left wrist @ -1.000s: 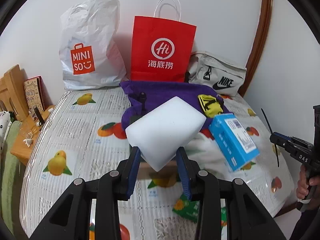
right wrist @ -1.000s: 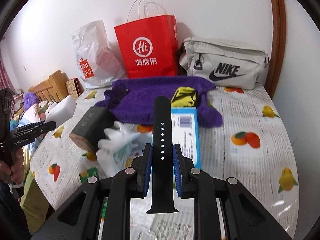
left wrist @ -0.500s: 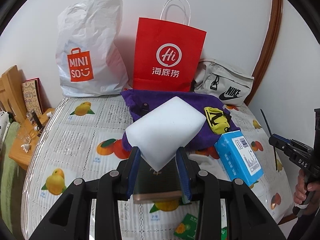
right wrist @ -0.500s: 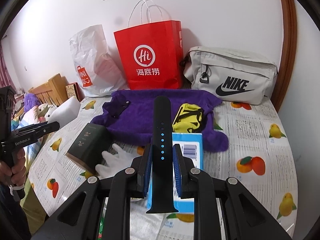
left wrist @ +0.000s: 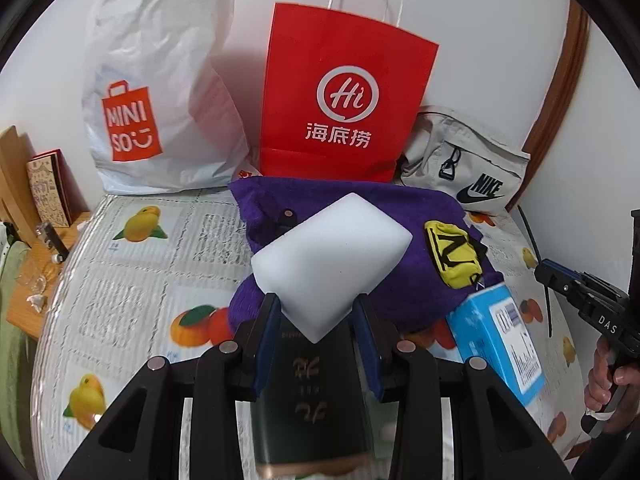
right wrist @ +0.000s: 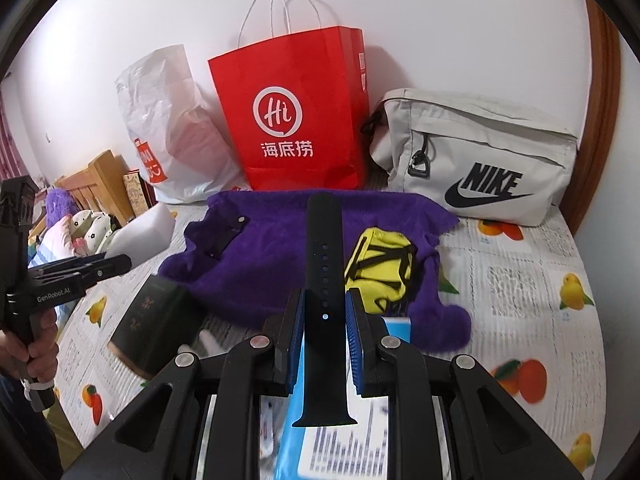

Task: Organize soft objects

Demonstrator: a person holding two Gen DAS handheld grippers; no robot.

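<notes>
My left gripper (left wrist: 315, 312) is shut on a white foam sponge block (left wrist: 332, 256), held above the table in front of a purple towel (left wrist: 360, 204). My right gripper (right wrist: 323, 310) is shut on a black silicone watch strap (right wrist: 323, 248) that stands upright between the fingers. The purple towel (right wrist: 288, 248) lies spread on the table with a yellow-and-black pouch (right wrist: 380, 268) and a short black strap piece (right wrist: 226, 236) on it. The sponge also shows at the left of the right wrist view (right wrist: 144, 232).
A red paper bag (left wrist: 344, 96), a white Miniso bag (left wrist: 156, 92) and a grey Nike bag (right wrist: 476, 156) stand along the wall. A dark green box (left wrist: 312, 396) lies under my left gripper, a blue box (left wrist: 500, 344) to its right. A wooden shelf (left wrist: 24, 240) is at the left.
Both grippers have moved forward toward the towel and the bags, each keeping its hold. The green box and blue box now lie under and beside the grippers.
</notes>
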